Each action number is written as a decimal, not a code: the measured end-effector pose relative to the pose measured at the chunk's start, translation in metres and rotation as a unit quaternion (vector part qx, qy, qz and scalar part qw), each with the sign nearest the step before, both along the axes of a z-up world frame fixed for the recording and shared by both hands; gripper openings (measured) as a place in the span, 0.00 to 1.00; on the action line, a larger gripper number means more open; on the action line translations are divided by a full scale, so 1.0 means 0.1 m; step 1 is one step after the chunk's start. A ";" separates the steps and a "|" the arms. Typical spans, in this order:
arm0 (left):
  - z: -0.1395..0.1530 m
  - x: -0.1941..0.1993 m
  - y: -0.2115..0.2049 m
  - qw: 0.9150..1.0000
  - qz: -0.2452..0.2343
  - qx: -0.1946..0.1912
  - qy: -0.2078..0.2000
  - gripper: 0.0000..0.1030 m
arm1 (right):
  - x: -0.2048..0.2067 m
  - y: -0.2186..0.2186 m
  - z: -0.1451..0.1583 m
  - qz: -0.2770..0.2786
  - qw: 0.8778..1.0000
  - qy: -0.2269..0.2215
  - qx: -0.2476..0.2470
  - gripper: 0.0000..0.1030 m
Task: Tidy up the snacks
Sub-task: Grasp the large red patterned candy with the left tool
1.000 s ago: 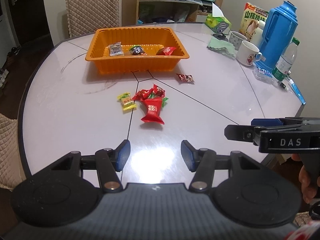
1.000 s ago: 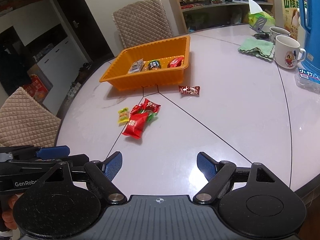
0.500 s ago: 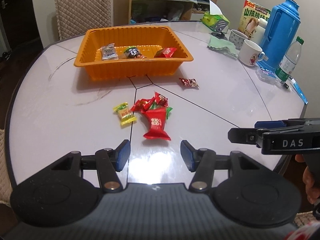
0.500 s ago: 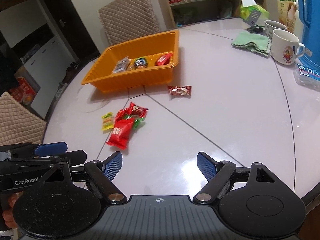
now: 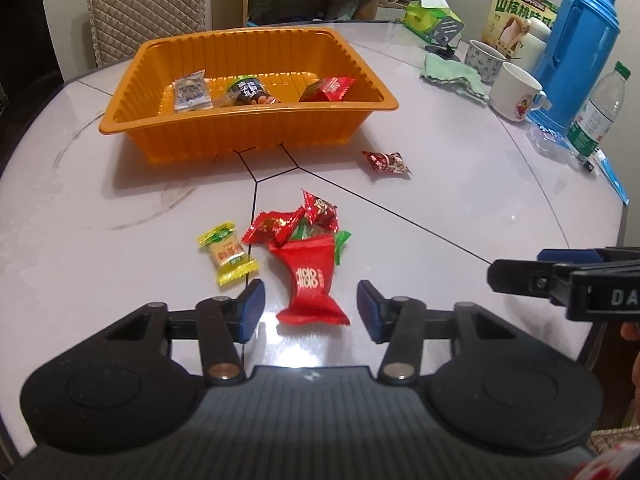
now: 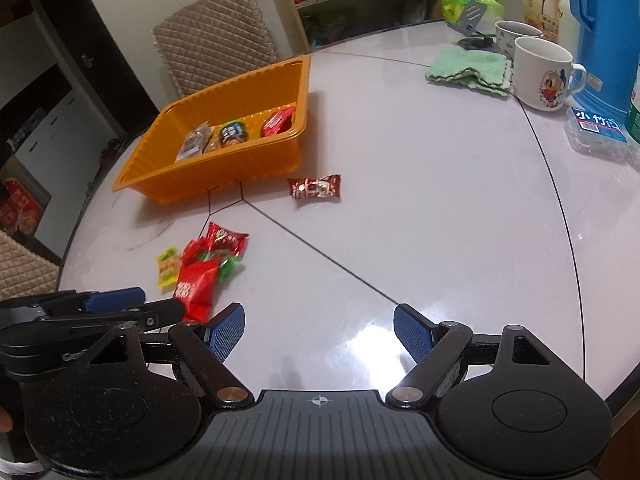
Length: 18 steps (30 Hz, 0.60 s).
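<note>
A big red snack packet point(image 5: 310, 280) lies on the white table, its near end between the fingers of my left gripper point(image 5: 310, 306). The jaws are closing, and the pads stand clear of the packet on both sides. Beside it lie a yellow candy point(image 5: 227, 254) and a small heap of red and green candies point(image 5: 296, 220). A dark red candy point(image 5: 386, 162) lies alone further right. The orange tray point(image 5: 248, 114) behind holds three snacks. My right gripper point(image 6: 318, 320) hovers open over bare table, right of the heap, with the lone candy point(image 6: 316, 188) ahead.
Two mugs point(image 6: 542, 72), a green cloth point(image 6: 468, 68), a blue thermos point(image 5: 576, 48), a water bottle point(image 5: 598, 112) and a small clear box point(image 6: 596, 132) crowd the far right. A quilted chair point(image 6: 216, 56) stands behind the tray. The table's edge curves close on the right.
My left gripper has come forward and down to the candy heap, and its jaws have narrowed around the big red packet. The right gripper has also moved forward and lower.
</note>
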State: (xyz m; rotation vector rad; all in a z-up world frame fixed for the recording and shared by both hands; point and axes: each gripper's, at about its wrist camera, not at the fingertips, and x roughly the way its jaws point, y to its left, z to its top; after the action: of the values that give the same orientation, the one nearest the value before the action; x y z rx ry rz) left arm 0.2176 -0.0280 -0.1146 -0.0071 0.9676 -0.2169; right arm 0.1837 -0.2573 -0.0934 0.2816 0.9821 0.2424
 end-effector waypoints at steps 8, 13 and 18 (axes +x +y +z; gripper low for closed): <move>-0.15 0.16 -0.07 1.000 -0.007 0.006 0.010 0.41 | 0.09 -0.06 -0.04 -0.020 1.000 0.007 0.002 0.79; -0.21 0.23 -0.09 1.000 -0.009 0.009 0.011 0.38 | 0.11 -0.09 -0.08 -0.024 1.000 0.015 0.003 0.79; -0.24 0.27 -0.10 1.000 -0.014 0.012 0.015 0.30 | 0.11 -0.13 -0.11 -0.028 0.999 0.019 0.003 0.79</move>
State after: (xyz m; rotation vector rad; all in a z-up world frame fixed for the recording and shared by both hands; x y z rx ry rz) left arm 0.2447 -0.0385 -0.1388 0.0259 1.0002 -0.2308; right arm 0.1952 -0.2698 -0.1046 0.3203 1.0107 0.1896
